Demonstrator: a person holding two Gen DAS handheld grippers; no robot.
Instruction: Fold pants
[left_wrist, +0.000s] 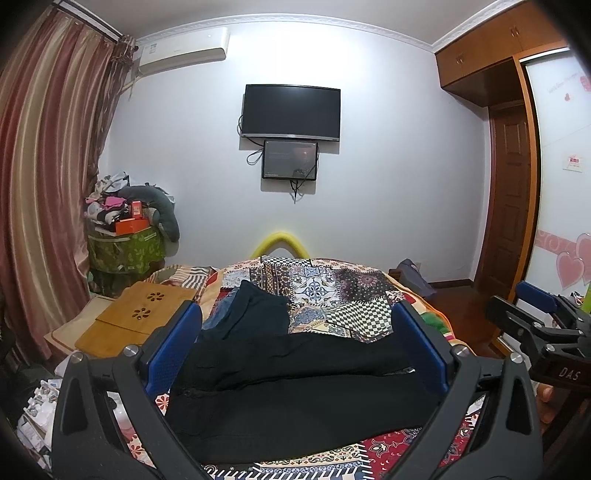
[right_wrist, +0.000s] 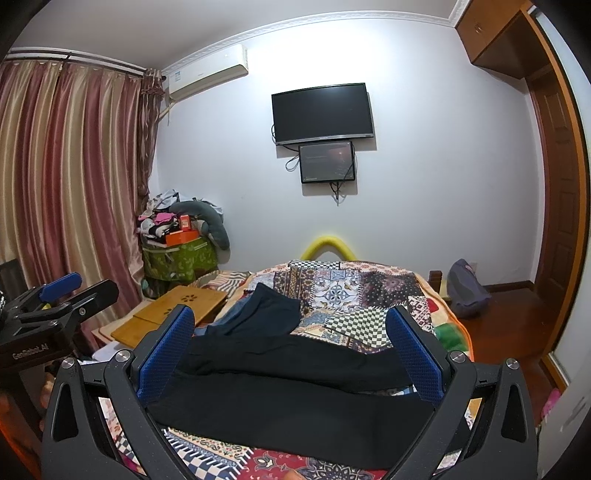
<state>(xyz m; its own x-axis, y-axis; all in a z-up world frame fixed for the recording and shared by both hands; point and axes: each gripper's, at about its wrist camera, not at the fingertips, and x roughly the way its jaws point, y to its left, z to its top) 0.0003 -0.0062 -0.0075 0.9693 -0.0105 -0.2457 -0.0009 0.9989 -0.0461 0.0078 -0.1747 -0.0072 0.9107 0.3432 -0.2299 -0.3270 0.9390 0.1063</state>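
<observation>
Plainly, both tools hang above the bed with nothing between their fingers; the left gripper (left_wrist: 297, 343) has its blue-padded jaws spread wide, and the right gripper (right_wrist: 291, 347) stands likewise wide apart, each framing the black pants (left_wrist: 295, 387) below; the pants (right_wrist: 295, 391) lie across the patchwork bedspread (left_wrist: 332, 291), stretched from side to side in two dark bands, the upper one overlapping the lower, with no finger touching the cloth; a second dark garment (left_wrist: 258, 310) lies farther up the bed, just beyond the pants, with a strip of blue denim (left_wrist: 219, 312) at its left edge; a wooden lap tray (left_wrist: 144, 317) sits on the bed's left side; on the far wall hang a television (left_wrist: 291, 110) and a smaller screen (left_wrist: 290, 159) beneath it.
</observation>
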